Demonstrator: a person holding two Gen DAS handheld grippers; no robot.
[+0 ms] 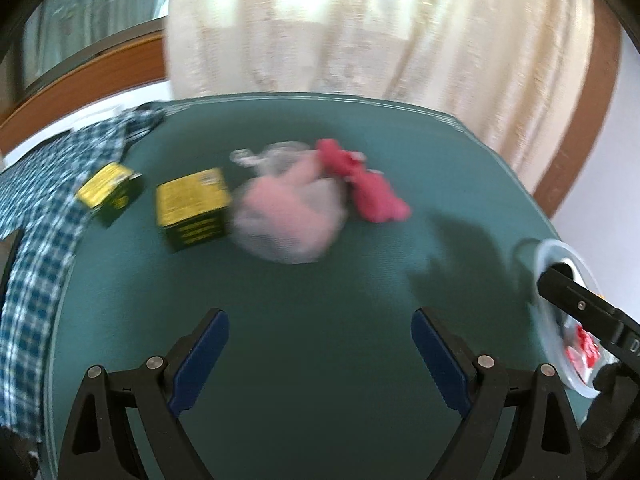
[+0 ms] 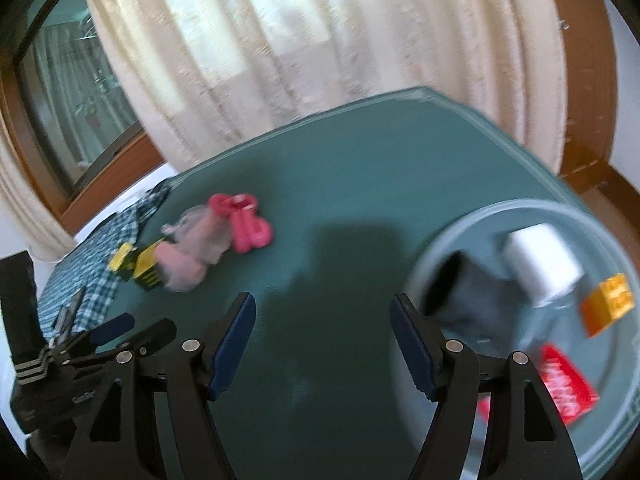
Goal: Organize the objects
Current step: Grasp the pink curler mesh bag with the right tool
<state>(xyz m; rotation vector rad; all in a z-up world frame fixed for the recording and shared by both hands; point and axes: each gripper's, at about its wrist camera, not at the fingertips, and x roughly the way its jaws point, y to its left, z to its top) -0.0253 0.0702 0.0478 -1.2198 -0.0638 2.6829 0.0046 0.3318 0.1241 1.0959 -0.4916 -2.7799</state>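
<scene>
On the green table mat lie two yellow-and-dark boxes, a clear bag with pink stuff and a bright pink item. They also show in the right wrist view: boxes, bag, pink item. My left gripper is open and empty, well short of them. My right gripper is open and empty beside a clear round bin holding a white roll, a dark item, an orange box and a red packet.
A blue checked cloth hangs over the table's left edge. A cream curtain and a wooden window frame stand behind the table. The bin's rim and the right gripper's finger show at the right of the left wrist view.
</scene>
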